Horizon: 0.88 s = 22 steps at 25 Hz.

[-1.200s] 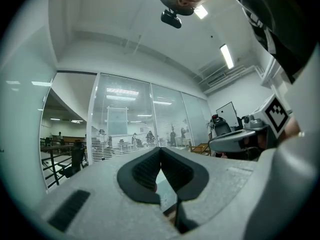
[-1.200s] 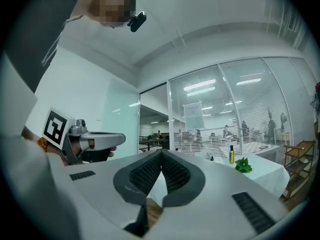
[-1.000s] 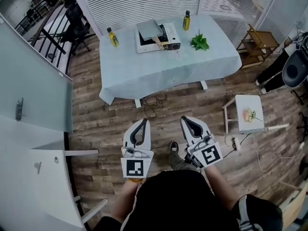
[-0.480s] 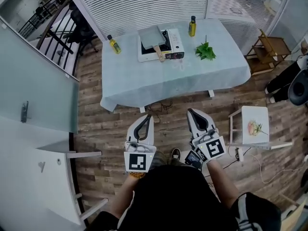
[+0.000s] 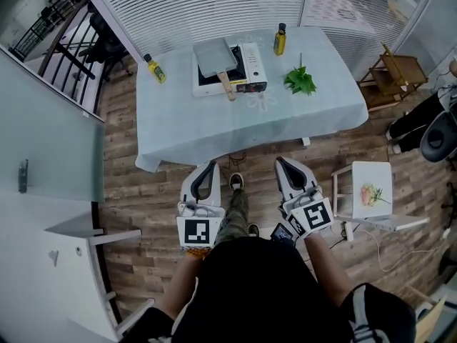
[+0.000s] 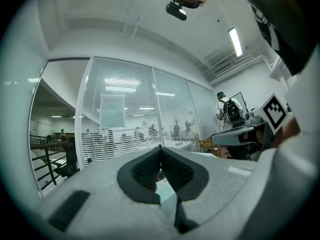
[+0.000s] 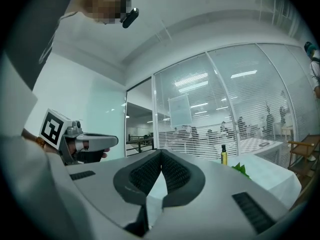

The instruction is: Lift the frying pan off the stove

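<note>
Left gripper [image 5: 210, 165] and right gripper [image 5: 280, 161] are closed, empty; the pan [image 5: 213, 56] looks rigid, front-heavy: grasp its handle [image 5: 226, 86] near the body.

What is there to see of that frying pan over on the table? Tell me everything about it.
The frying pan is grey and squarish and looks like metal. Its pale, wooden-looking handle points toward the person. It sits flat on the left part of a white tabletop stove, toward the far side of the cloth-covered table. From this distance it appears empty, and only the stove touches it.
</note>
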{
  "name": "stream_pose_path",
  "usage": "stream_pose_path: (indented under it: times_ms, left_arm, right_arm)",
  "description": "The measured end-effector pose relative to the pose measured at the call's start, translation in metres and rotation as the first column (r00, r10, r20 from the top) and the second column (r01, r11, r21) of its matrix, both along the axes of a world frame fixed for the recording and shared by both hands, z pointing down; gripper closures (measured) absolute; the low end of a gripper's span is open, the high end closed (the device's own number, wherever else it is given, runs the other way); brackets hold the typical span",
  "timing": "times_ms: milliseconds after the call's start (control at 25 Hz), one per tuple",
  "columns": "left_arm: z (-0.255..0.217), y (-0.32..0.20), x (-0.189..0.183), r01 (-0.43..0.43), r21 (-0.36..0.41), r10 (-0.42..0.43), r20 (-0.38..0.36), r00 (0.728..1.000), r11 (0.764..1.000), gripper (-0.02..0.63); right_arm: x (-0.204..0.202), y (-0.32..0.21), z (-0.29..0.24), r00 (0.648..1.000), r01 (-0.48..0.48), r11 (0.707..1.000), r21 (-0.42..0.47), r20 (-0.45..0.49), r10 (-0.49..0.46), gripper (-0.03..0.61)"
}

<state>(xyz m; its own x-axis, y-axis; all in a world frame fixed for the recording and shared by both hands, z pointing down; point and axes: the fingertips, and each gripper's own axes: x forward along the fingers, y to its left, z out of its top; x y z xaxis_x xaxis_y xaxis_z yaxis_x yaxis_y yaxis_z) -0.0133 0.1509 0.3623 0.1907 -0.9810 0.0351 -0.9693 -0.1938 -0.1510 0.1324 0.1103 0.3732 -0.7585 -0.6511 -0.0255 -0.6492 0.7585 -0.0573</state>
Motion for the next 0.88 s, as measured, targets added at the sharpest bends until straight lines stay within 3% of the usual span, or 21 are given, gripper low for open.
stream_pose_path:
  times_ms: [240, 880]
  left_arm:
    - [-0.004, -0.065, -0.013, -0.045, 0.006, 0.045, -0.026, 0.999, 0.999, 0.595]
    - [0.015, -0.224, -0.109, -0.057, -0.069, 0.051, -0.082, 0.995, 0.996, 0.595]
  right_arm:
    - [-0.016, -0.063, -0.007, 0.999, -0.041, 0.999, 0.000, -0.005, 0.041, 0.577]
    - [-0.095, -0.237, -0.008, 0.997, -0.076, 0.996, -0.039, -0.015, 0.076, 0.577]
